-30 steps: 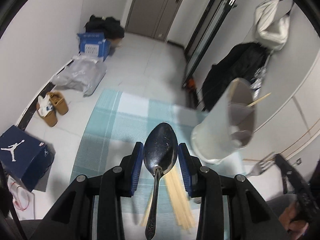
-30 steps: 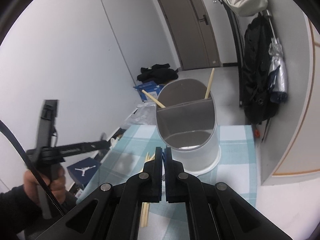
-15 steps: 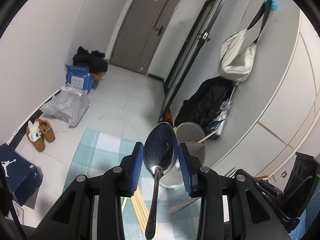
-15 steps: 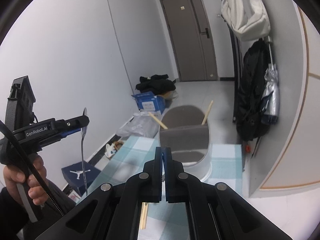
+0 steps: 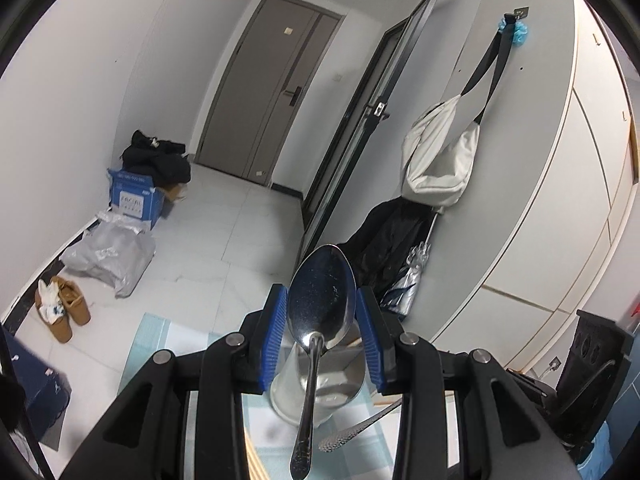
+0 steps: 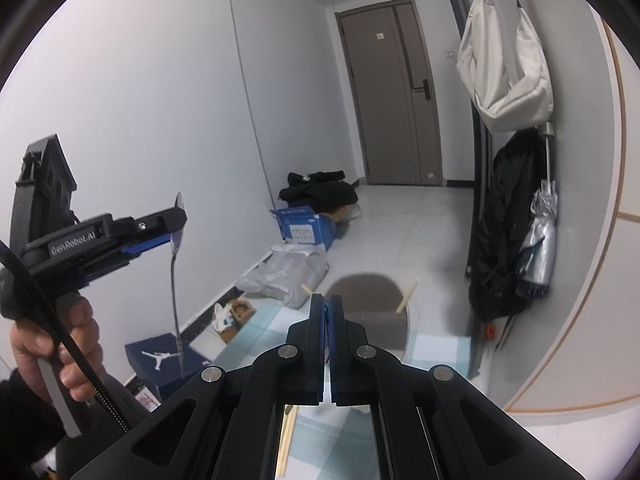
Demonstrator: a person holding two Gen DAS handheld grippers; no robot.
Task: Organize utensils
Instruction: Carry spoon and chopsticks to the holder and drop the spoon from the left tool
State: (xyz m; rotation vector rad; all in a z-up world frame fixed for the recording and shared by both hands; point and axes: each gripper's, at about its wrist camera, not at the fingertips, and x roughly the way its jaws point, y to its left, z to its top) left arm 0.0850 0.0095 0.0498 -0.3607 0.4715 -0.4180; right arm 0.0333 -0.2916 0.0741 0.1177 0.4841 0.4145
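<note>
Dangling bowl-up from the left gripper (image 5: 321,344), the spoon (image 5: 320,312) could be dropped beside the holder (image 5: 320,384) if loosened early, the right gripper (image 6: 327,344) being shut empty.

My right gripper (image 6: 329,312): jaws pressed together, nothing visible between them. My left gripper (image 6: 176,226): at frame left, gripped by a hand (image 6: 52,352), clamping a spoon (image 6: 175,280) by its bowl, handle hanging down. Grey utensil holder (image 6: 370,320): beyond the right jaws, on a teal checked cloth (image 6: 436,350), two chopsticks (image 6: 407,294) standing in it. Loose chopsticks (image 6: 286,444) lie on the cloth below my jaws.
</note>
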